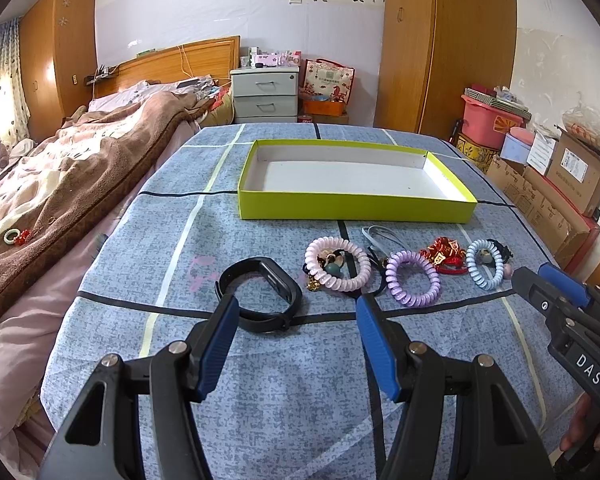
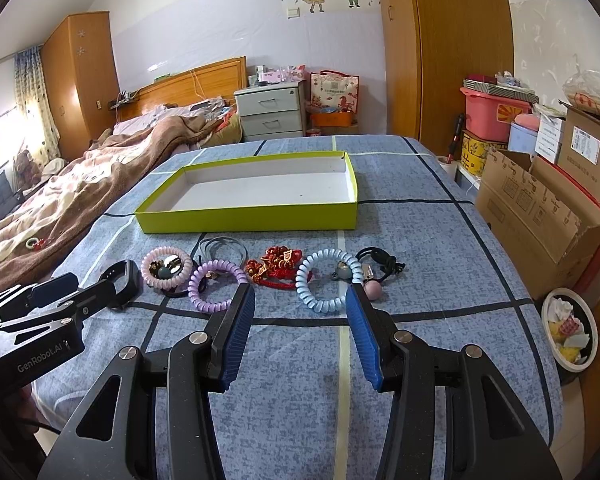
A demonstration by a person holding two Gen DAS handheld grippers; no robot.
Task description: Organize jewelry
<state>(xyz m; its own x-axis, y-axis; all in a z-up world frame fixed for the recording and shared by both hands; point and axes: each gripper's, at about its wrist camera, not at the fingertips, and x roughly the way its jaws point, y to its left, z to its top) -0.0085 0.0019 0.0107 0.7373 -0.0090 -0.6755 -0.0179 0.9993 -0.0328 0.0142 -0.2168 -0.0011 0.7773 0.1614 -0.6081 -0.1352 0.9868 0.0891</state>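
— What's nearest to us?

— The two grippers, both low over the blue checked surface (image 1: 260,400). The left gripper (image 1: 296,312) has its fingers spread wide with nothing between them; its left finger tip sits right at the near edge of the black wristband (image 1: 262,300). The right gripper (image 2: 300,300) is spread apart too, holding nothing, its fingers either side of the near edge of the light blue coil hair tie (image 2: 327,280).

— And the jewelry, where is it against the green box?

— All in a row on the near side of the green box (image 1: 356,206), none of it inside. The wristband is at the left end. Next comes a pink coil tie (image 1: 337,264) with beaded bits lying in its ring, then a purple coil tie (image 1: 413,278), a little nearer to us. Just beyond those two, closer to the box, lies a grey ribbon loop (image 2: 220,248).

— And further right?

— A red and gold knotted charm (image 2: 278,266), touching the light blue coil. At the right end a black hair tie (image 2: 380,262), with a pink bead (image 2: 373,290) beside the right finger.

— Behind the row?

— The box itself, shallow, white inside. Left of the box, a bed with a brown blanket (image 1: 80,184)
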